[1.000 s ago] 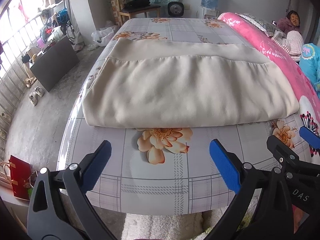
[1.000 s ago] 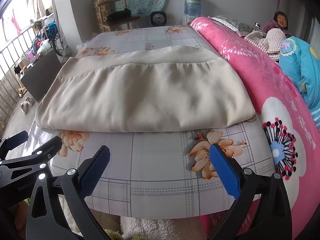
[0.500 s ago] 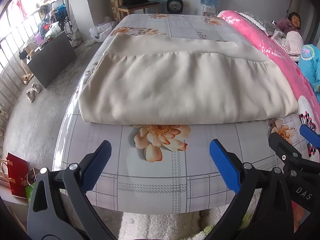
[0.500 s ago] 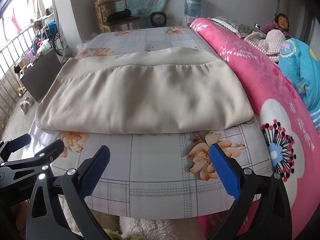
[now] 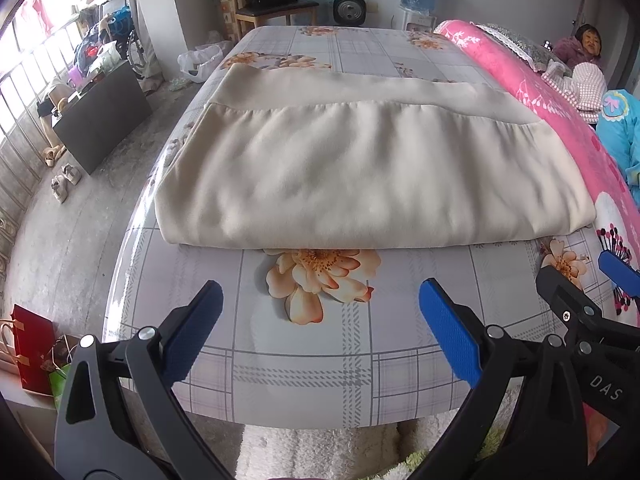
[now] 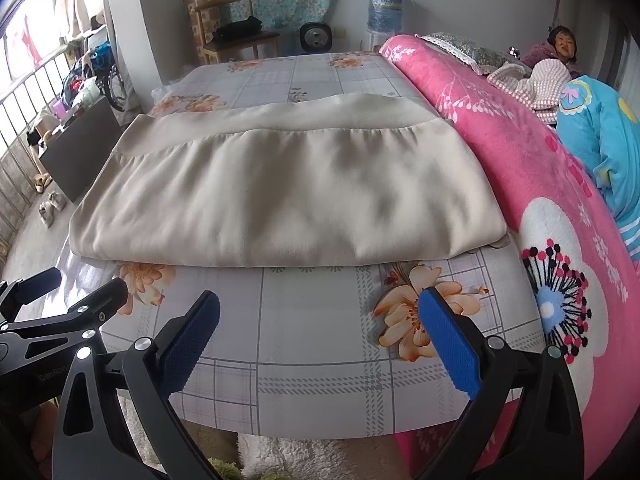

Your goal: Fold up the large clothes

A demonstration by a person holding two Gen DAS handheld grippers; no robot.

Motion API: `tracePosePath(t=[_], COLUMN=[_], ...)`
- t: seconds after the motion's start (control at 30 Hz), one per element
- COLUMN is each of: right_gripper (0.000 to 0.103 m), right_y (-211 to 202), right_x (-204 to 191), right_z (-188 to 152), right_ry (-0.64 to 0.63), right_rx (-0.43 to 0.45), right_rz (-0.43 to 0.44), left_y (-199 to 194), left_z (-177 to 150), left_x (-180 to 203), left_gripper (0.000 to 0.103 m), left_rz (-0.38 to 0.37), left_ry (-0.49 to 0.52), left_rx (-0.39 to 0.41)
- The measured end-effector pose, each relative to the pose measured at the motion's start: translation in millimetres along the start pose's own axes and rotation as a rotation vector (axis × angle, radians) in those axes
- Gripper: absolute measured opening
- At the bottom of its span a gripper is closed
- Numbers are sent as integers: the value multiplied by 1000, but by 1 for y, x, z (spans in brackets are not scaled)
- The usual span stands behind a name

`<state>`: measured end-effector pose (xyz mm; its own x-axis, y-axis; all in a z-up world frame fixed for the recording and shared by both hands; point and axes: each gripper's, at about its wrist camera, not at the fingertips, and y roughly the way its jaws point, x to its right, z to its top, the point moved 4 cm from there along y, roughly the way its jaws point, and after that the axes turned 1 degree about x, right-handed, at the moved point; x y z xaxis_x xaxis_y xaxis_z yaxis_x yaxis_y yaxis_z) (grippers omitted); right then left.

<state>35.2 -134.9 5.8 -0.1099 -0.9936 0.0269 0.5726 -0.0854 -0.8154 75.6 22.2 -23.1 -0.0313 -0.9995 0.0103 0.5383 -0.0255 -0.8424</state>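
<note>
Both claws hang wide apart and empty over the near edge of the bed, which reads as the pause before a fresh grab rather than the middle of one. The left claw (image 5: 320, 320) has its blue pads spread to either side of a printed orange flower (image 5: 320, 280) on the sheet, touching nothing; the right claw (image 6: 320, 320) is spread just as wide over the checked sheet, with another printed flower under its right pad. Each shows at the edge of the other's view, so the two are held side by side, the left nearer the open floor side and the right nearer the rolled pink blanket (image 6: 520, 160). Just beyond them lies the task's thing, a large cream garment (image 5: 372, 176), already doubled over flat across the bed (image 5: 304, 380): its rounded folded edge faces the claws, and a strip of the under layer shows past the gathered seam on the far side. I would judge it was laid square to the near edge so that both claws can reach its two near corners at once for the next fold. The bare strip of sheet between claws and cloth gives room to come down without snagging. Soft fabric like this will likely sag and slip if only one corner is caught.
</note>
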Motion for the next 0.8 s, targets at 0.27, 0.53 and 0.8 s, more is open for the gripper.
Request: tracePosePath(t=[0.27, 0.53, 0.8], right_gripper=[97, 97, 97], right_y=[1, 1, 1], right_x=[0, -1, -2], right_z=[-1, -2, -3], right_ry=[-5, -7, -9], right_rx=[-1, -2, -4], right_rz=[-2, -3, -2], left_y=[2, 2, 2], left_z=[-1, -1, -2], left_x=[0, -1, -1], left_gripper=[95, 95, 95], left_rz=[-3, -2, -1], left_ry=[-5, -11, -10], left_rx=[-5, -7, -10])
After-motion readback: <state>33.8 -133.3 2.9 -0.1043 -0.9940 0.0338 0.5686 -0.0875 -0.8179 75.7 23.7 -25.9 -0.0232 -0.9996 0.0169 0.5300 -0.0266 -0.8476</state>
